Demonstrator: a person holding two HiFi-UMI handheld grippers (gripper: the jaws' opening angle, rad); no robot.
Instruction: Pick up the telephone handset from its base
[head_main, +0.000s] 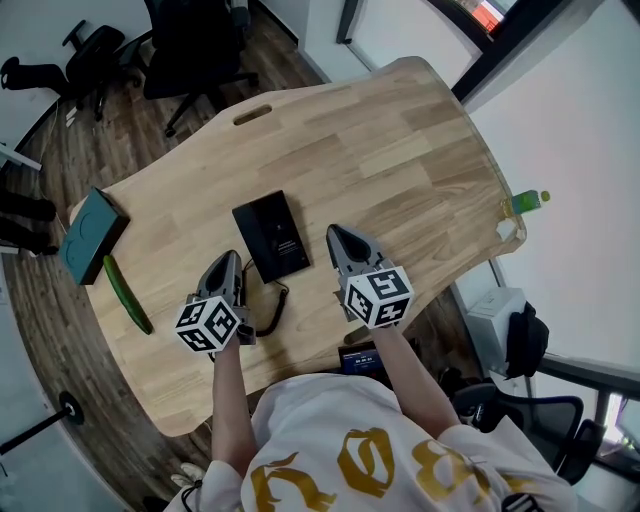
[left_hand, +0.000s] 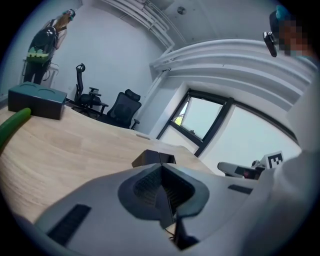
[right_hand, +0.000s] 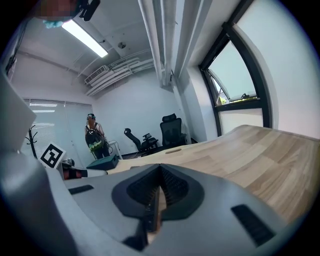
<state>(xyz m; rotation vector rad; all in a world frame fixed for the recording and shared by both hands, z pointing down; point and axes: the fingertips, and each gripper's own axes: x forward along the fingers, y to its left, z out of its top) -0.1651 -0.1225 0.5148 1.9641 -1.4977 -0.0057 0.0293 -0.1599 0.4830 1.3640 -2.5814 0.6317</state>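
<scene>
**Black telephone lies untouched between two closed hand-held grippers**

Black against the pale wood, the telephone (head_main: 272, 236) lies flat near the person's edge of the worktop (head_main: 400, 150). Its coiled cord (head_main: 274, 306) trails back toward the person. From the head view the handset cannot be told apart from the base, so it is judged to be seated there, not yet lifted.

The left hand-held gripper (head_main: 232, 258) is just beside the telephone's near left corner. The right hand-held gripper (head_main: 336, 233) is close off its right edge. Both point away from the person, so the telephone lies between them and slightly ahead of the left one's tip, and neither touches it.

Seen along its own jaws, the left hand-held gripper (left_hand: 161, 165) has them pressed together with nothing between, and the dark telephone body (left_hand: 151, 157) rises just past their tip. The right hand-held gripper (right_hand: 160, 167) also has its jaws together on nothing, facing open worktop.

Holding one on each side looks like a ready stance before the reach. Either would need to spread its jaws first.

A teal box (head_main: 90, 235) and a long green vegetable (head_main: 128, 295) lie well apart to the left, clear of the work.
</scene>
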